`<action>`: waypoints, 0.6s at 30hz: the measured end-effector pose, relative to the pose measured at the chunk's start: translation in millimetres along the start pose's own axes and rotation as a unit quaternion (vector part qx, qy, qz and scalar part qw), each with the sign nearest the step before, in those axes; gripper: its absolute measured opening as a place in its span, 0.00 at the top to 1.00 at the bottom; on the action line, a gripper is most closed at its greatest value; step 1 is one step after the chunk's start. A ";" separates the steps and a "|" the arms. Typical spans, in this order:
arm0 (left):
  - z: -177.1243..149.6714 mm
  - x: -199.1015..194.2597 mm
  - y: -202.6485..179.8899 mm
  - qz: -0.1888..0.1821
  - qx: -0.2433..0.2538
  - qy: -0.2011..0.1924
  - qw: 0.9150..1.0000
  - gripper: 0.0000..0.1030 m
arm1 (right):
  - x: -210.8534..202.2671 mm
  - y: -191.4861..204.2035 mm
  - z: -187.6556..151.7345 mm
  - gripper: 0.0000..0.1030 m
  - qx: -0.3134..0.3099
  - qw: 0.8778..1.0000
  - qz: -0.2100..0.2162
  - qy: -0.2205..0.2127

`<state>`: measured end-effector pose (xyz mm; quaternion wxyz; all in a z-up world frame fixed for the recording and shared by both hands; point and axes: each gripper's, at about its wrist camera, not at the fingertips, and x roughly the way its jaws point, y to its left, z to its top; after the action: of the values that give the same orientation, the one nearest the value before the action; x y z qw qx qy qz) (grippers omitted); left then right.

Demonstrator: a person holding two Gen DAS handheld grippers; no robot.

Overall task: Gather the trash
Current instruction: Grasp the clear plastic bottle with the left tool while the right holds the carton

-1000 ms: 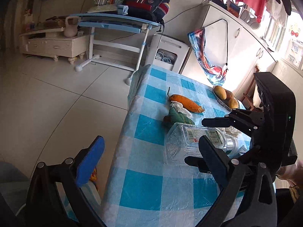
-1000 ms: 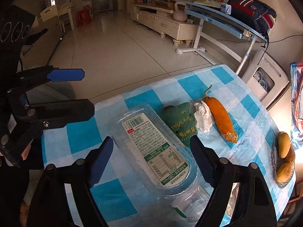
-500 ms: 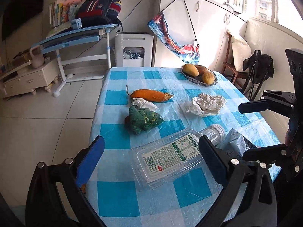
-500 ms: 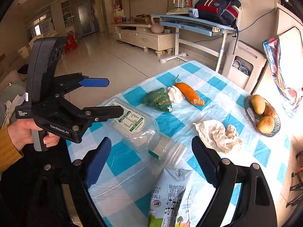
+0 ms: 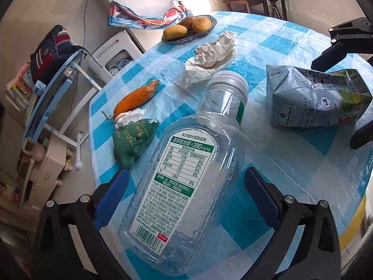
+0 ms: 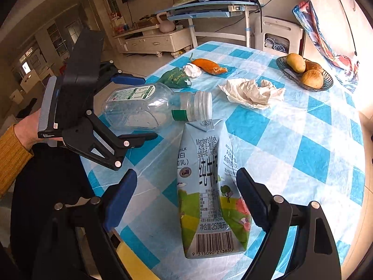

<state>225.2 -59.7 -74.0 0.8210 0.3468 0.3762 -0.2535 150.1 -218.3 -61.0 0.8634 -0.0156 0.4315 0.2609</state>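
1. Plastic bottle [image 5: 186,175] lies on its side on the checked tablecloth [image 5: 291,46], between the spread fingers of the left gripper [image 5: 186,186].
2. Milk carton [image 6: 209,186] lies flat between the spread fingers of the right gripper [image 6: 184,196].

"Member's Mark" on milk carton [image 6: 209,186]

Plastic, paper and knit on a glossy checked cover

The bottle [image 5: 186,163] is clear, shiny plastic with a printed paper-like label; the milk carton [image 6: 209,186] is smooth coated card, dented. The crumpled paper [image 6: 254,92] looks matt and creased, the green cloth [image 5: 132,140] knitted and fuzzy (gold stitching on it). The tablecloth [image 6: 303,144] is wrinkled glossy film; the gripper fingers [image 5: 109,196] carry matt blue pads.
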 end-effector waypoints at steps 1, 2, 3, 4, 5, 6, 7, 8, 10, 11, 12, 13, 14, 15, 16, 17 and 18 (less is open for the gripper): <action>0.6 1.0 2.1 -0.010 -0.005 0.007 1.000 0.07 | 0.4 -0.6 -1.6 0.19 0.002 1.000 -0.001 0.002; 0.8 0.8 3.5 -0.019 -0.009 0.012 1.000 0.07 | 1.3 -1.2 -2.7 0.19 0.004 1.000 -0.002 0.004; 0.6 0.6 3.8 -0.035 -0.013 0.018 0.999 0.07 | 1.4 -1.7 -4.1 0.20 0.005 1.000 -0.002 0.005; -0.3 -0.3 3.6 -0.053 -0.020 0.026 0.998 0.07 | 1.1 -2.6 -4.3 0.21 0.007 1.000 -0.003 0.004; -2.1 -1.1 3.2 -0.073 -0.029 0.034 0.996 0.08 | 0.5 -3.4 -3.9 0.22 0.009 1.000 -0.002 0.004; -4.0 -2.2 2.3 -0.096 -0.042 0.045 0.994 0.10 | 0.2 -5.2 -4.3 0.25 0.013 1.000 -0.002 0.003; -6.5 -3.3 2.0 -0.124 -0.059 0.055 0.989 0.18 | -0.1 -7.2 -4.5 0.27 0.018 1.000 -0.002 0.003; -9.2 -4.3 2.1 -0.154 -0.078 0.063 0.983 0.22 | -0.4 -9.5 -4.5 0.30 0.024 1.000 -0.001 0.003; -14.2 -9.3 -0.6 -0.178 -0.098 0.065 0.977 0.23 | -1.9 -13.2 -5.0 0.33 0.033 0.999 -0.001 0.001; -15.7 -12.1 -2.7 -0.171 -0.102 0.061 0.978 0.23 | -2.7 -14.6 -5.7 0.33 0.037 0.999 0.000 0.001; -16.4 -14.2 -4.1 -0.161 -0.107 0.059 0.979 0.23 | -2.9 -15.5 -5.9 0.34 0.038 0.999 -0.001 0.001; -16.5 -15.8 -5.1 -0.149 -0.115 0.057 0.980 0.22 | -3.3 -15.8 -6.6 0.34 0.039 0.999 -0.002 0.001; -16.0 -17.0 -5.1 -0.136 -0.126 0.054 0.981 0.22 | -3.8 -15.9 -7.2 0.34 0.038 0.999 -0.002 0.001; -15.9 -18.4 -5.0 -0.126 -0.139 0.051 0.981 0.21 | -3.5 -16.3 -7.2 0.34 0.038 0.999 -0.003 0.001; -13.3 -19.0 -3.6 -0.116 -0.152 0.046 0.980 0.19 | -3.5 -16.4 -7.2 0.34 0.038 0.999 -0.004 0.001; -11.6 -20.2 -2.7 -0.105 -0.166 0.038 0.980 0.16 | -3.6 -16.6 -7.4 0.34 0.038 0.999 -0.005 0.000; -12.1 -22.2 -2.6 -0.097 -0.180 0.030 0.979 0.15 | -3.6 -16.8 -7.5 0.34 0.039 0.999 -0.006 -0.001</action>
<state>205.1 -48.6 -63.1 0.8300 0.1631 0.4715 -0.2494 150.7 -236.3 -66.4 0.8653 0.0152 0.4405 0.2387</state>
